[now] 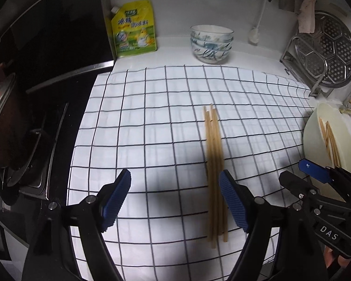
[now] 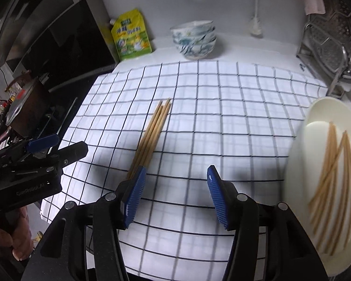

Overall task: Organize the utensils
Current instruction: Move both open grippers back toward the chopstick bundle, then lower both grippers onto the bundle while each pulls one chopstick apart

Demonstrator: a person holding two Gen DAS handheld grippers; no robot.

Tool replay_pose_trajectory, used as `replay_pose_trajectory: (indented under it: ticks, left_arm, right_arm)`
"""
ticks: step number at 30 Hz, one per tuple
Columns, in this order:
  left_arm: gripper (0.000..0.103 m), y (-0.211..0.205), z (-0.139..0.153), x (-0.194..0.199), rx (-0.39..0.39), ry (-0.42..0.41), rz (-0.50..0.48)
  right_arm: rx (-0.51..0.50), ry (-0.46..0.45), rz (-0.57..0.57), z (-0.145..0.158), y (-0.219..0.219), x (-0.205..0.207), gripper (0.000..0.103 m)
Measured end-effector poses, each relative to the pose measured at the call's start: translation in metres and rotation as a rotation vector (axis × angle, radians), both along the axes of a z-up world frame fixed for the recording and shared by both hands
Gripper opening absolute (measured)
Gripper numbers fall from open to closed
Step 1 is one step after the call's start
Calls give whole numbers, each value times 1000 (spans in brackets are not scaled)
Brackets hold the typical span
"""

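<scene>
Both tongs spread, empty. Chopsticks (image 1: pixel 214 164) lie lengthwise away from us, between left tongs (image 1: pixel 175 199) and right tongs (image 2: pixel 175 194).

Bundled wooden chopsticks (image 1: pixel 214 171) lie flat on the checked cloth (image 1: pixel 152 117); more fill the cream tray (image 2: pixel 299 168).

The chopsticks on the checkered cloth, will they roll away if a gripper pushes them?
Probably only a little: the chopsticks are thin sticks, but the checkered cloth likely brakes them. They look stiff and light, so a nudge may scatter the loose bundle rather than bend it.
</scene>
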State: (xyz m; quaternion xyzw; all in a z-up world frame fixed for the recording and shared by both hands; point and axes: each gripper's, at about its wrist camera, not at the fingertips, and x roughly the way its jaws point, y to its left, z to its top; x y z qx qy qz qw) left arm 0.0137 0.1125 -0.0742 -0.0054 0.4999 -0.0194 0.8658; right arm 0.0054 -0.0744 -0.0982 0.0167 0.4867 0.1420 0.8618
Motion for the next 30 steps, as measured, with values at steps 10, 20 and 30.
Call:
replay_pose_trajectory:
  ticks: [10, 20, 30]
  left_arm:
    - [78, 22, -29, 4, 6, 22, -47]
    - [79, 34, -48, 7, -2, 51, -65]
    - [79, 38, -53, 8, -2, 58, -63]
  right_arm:
    - [-23, 46, -38, -38, 28, 3, 54]
    - [-53, 71, -71, -64, 46, 6, 55]
    - [-134, 47, -69, -71, 58, 8, 55]
